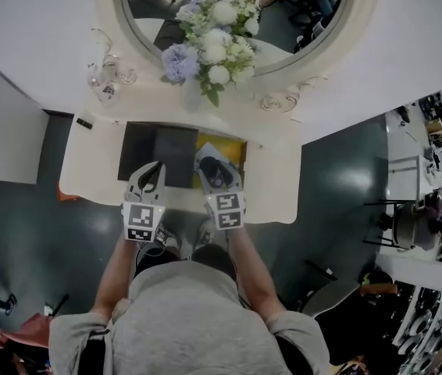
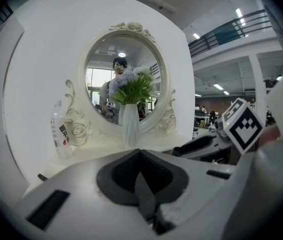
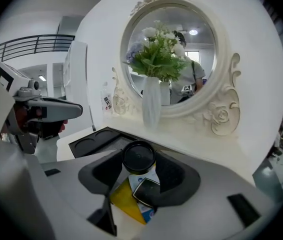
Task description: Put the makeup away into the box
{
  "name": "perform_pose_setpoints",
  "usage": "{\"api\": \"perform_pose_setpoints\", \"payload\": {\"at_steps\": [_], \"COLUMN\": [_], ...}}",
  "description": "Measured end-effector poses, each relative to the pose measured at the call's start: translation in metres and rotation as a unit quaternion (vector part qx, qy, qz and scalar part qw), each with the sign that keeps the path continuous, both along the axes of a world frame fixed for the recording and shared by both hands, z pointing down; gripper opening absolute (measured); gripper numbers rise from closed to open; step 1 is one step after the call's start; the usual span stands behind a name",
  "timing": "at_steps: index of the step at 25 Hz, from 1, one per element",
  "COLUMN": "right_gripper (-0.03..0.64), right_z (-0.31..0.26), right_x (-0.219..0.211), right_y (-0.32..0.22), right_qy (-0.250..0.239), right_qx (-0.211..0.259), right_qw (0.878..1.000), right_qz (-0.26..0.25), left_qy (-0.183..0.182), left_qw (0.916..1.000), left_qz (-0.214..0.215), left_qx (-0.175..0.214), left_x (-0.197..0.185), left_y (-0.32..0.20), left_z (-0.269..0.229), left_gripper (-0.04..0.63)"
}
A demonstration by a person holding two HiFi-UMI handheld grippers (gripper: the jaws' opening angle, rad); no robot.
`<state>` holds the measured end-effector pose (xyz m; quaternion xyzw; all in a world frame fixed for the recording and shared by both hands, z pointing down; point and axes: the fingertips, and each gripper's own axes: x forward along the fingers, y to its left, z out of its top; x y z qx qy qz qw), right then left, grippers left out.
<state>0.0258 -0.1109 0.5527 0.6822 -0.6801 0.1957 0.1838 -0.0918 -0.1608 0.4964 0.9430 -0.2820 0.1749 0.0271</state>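
Observation:
My right gripper (image 1: 218, 175) (image 3: 139, 170) is shut on a round black makeup compact (image 3: 139, 155), held over the near edge of the white vanity table (image 1: 274, 186). Under it lie a yellow packet (image 3: 125, 198) (image 1: 222, 146) and a small black square case (image 3: 146, 190). The black box (image 1: 137, 151) (image 3: 88, 145) stands open to the left, with round recesses in its tray. My left gripper (image 1: 147, 180) (image 2: 140, 156) hovers at the box's near side, its jaws together with nothing between them.
An oval mirror (image 1: 299, 22) in an ornate white frame stands at the back of the table, with a white vase of flowers (image 1: 213, 41) (image 3: 151, 104) before it. A clear bottle (image 2: 61, 131) (image 1: 104, 80) stands at the back left. A small dark item (image 1: 84, 123) lies left of the box.

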Motion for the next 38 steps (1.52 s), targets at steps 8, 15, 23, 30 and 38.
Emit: {"api": "perform_pose_setpoints", "payload": {"at_steps": [8,15,23,30,38], "right_gripper": [0.219,0.221,0.221,0.221,0.221], "right_z": [0.038,0.078,0.112,0.13,0.135], "right_x": [0.045,0.064,0.079,0.087,0.086], "right_y": [0.009,-0.003,-0.03,-0.046,-0.049], "right_qy": [-0.016,-0.033,-0.046,-0.058,-0.055], "right_qx": [-0.027,-0.055,-0.083,-0.103,-0.113], "right_qw": [0.999,0.998,0.995,0.993,0.992], "right_qz": [0.028,0.025,0.025,0.024,0.021], "left_qy": [-0.028,-0.05,-0.066,-0.075,-0.079], "left_qw": [0.9993,0.9978,0.9961,0.995,0.9942], "left_qz": [0.012,0.009,-0.004,-0.011,-0.027], "left_qx": [-0.022,-0.042,-0.058,-0.064,-0.069], "left_x": [0.03,0.046,0.051,0.048,0.037], "left_y": [0.01,0.01,0.0,0.0,0.0], "left_z": [0.03,0.059,0.084,0.097,0.1], "left_gripper": [0.003,0.003,0.003,0.003,0.003]}}
